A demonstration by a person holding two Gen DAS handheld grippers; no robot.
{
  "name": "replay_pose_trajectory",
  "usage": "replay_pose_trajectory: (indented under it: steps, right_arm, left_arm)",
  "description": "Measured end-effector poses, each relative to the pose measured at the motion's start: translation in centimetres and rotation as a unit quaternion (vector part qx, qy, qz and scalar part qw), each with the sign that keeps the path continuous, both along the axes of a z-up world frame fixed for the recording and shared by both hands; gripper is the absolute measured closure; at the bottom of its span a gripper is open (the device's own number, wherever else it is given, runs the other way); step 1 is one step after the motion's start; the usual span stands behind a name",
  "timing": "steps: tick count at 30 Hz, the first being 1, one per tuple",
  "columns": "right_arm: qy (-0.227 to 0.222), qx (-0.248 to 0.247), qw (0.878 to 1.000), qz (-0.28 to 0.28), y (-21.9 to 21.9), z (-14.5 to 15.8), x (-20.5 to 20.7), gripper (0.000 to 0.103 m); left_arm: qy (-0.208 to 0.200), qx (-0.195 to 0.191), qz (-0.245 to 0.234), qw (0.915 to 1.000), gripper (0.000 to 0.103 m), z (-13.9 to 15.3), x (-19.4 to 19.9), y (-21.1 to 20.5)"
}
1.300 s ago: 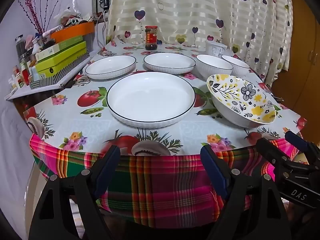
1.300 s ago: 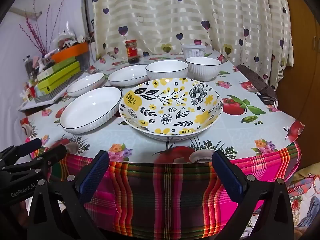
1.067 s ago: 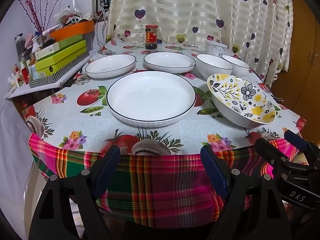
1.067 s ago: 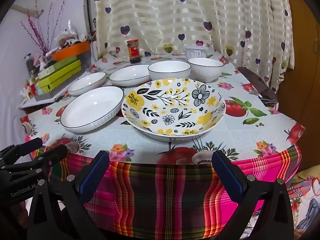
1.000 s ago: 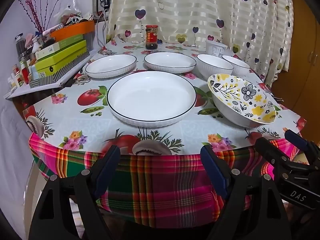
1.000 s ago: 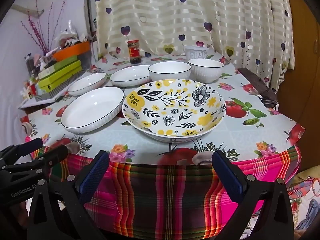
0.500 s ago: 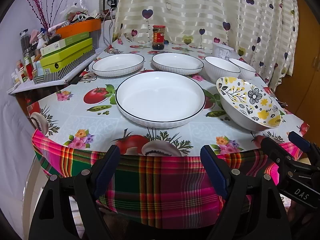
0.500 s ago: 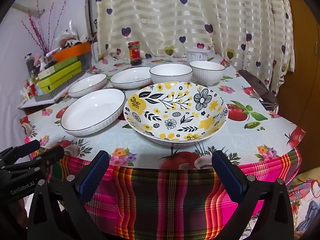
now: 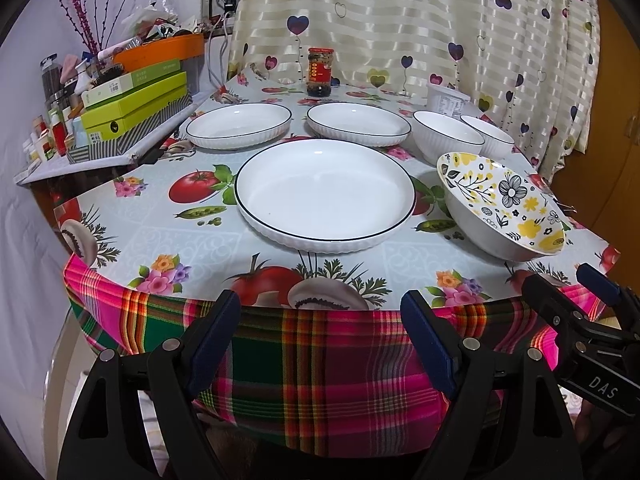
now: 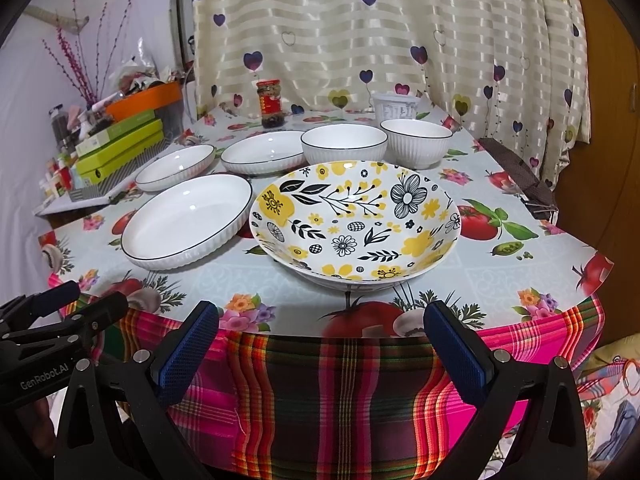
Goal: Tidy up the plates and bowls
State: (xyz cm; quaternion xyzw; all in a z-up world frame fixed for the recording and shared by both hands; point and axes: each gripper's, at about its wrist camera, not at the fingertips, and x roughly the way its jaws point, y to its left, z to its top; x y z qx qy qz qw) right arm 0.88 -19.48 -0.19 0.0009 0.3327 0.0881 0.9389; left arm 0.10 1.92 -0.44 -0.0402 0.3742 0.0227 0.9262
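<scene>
left gripper (image 9: 320, 332) spread, empty, big plate (image 9: 324, 196) just ahead | right gripper (image 10: 320, 344) spread, empty, flowered bowl (image 10: 354, 222) ahead near table edge (image 10: 520, 312) | risk: nudging bowl off

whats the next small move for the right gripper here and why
Probably ease the right gripper forward over the table edge toward the floral bowl's near rim. Its jaws stand open and empty, short of the table, and that bowl sits straight ahead.

Table (image 10: 532, 280), fruit-print cover: three white plates (image 9: 324, 196), two white bowls (image 10: 344, 144), floral bowl (image 10: 354, 220), jar (image 10: 271, 104).
</scene>
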Motion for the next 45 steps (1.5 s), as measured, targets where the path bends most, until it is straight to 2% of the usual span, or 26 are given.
replay_pose_trajectory:
  steps: [45]
  right_arm:
    - [-0.008, 0.003, 1.000, -0.005, -0.22, 0.17, 0.07, 0.000]
  left_arm:
    - [-0.007, -0.007, 0.003, 0.9999, 0.021, 0.65, -0.36, 0.15]
